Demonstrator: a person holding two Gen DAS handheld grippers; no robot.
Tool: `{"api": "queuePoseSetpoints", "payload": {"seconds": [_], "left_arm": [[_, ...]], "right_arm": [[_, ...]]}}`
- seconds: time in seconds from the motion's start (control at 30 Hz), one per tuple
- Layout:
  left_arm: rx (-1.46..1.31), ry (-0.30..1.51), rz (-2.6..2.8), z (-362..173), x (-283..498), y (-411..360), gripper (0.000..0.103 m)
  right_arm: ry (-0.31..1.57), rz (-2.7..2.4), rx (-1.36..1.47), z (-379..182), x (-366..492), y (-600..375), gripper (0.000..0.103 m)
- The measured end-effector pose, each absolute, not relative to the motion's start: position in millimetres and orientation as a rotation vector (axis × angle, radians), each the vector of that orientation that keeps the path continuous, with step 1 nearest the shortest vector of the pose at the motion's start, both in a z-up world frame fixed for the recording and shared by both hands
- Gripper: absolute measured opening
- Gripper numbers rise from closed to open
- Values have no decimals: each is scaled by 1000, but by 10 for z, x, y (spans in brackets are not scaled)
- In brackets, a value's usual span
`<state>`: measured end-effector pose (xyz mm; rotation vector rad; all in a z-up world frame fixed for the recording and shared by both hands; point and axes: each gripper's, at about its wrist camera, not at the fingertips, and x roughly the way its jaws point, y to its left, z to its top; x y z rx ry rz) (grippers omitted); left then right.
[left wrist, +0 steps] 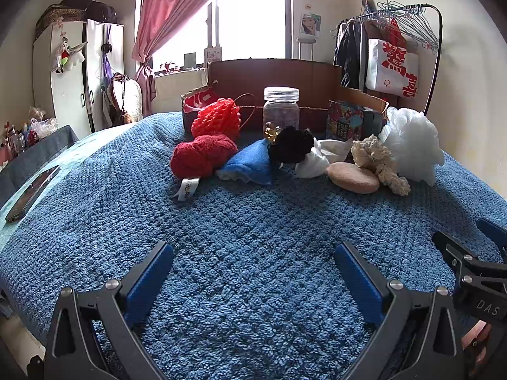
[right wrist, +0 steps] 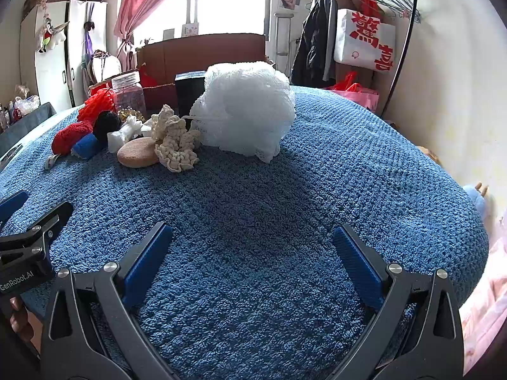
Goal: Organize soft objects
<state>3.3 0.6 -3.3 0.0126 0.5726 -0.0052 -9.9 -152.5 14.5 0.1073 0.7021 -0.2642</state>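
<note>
Blue terry bedding [left wrist: 253, 237] covered the bed, and the soft things lay in a row toward twelve o'clock. Both the left gripper [left wrist: 253, 272] and the right gripper [right wrist: 253, 253] hovered with fingers spread wide, holding nothing. The white mesh bath pouf [right wrist: 244, 110] sat nearest the right gripper, touching the cream crocheted piece [right wrist: 176, 142] at its nine o'clock. A clean pick probably means closing low around the pouf's bulk. Behind the row, the clear glass jar [left wrist: 281, 107] and dark printed box [left wrist: 345, 120] crowded the approach.
</note>
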Motion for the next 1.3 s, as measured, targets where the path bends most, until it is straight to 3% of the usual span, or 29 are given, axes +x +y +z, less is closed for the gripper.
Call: {"api": "queuePoseSetpoints", "payload": {"seconds": [1.3], "left_arm": [[10, 598, -39, 32, 107, 75, 103]], "right_arm": [[711, -251, 134, 166, -133, -1561, 103]]}}
